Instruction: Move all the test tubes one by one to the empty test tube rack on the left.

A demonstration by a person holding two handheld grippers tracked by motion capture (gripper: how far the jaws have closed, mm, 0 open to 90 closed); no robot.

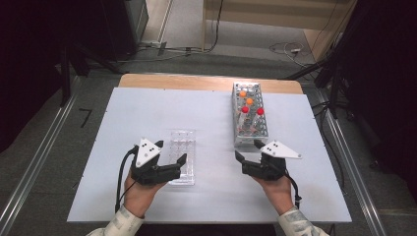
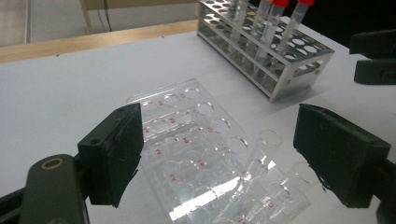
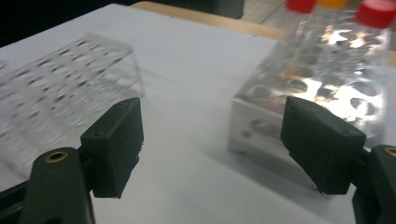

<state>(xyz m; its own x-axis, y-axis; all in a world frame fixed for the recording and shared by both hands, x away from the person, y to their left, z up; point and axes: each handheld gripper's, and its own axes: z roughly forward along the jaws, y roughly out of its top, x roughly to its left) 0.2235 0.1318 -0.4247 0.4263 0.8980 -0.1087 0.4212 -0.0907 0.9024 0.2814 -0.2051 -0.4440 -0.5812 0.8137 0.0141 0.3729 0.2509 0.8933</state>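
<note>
Nearest the camera, two sleeved forearms come in over the bench's front edge, each hand wrapped round a black claw. The left claw (image 1: 172,151) hangs over the near end of a clear plastic rack (image 1: 182,155) that lies on the white bench (image 1: 147,113). Its jaws stand wide apart with nothing pressed between the pads. In the left gripper view the clear rack (image 2: 187,140) sits below and between the two black pads (image 2: 116,154), its rows of round wells marked with small red numbers. A clear, uncapped tube (image 2: 259,156) stands tilted in a well at the near right of that rack, its open mouth up, with neither pad touching it.

The right claw (image 1: 248,151) hovers just in front of the near end of a metal rack (image 1: 250,118), which stands toward the far right of the bench. Its jaws are also spread wide and hold nothing. In the right gripper view the metal rack (image 3: 299,93) fills the space ahead of the right-hand pad, close but apart from it, while the clear rack (image 3: 60,88) shows blurred off to the left.

The metal rack carries capped tubes in its far half: two with orange caps (image 1: 243,93) and two with red caps (image 1: 245,109). The two racks stand well apart, with bare bench between them. Beyond the white sheet a strip of wooden tabletop (image 1: 206,81) shows, and cables lie on the floor (image 1: 290,49) behind.
</note>
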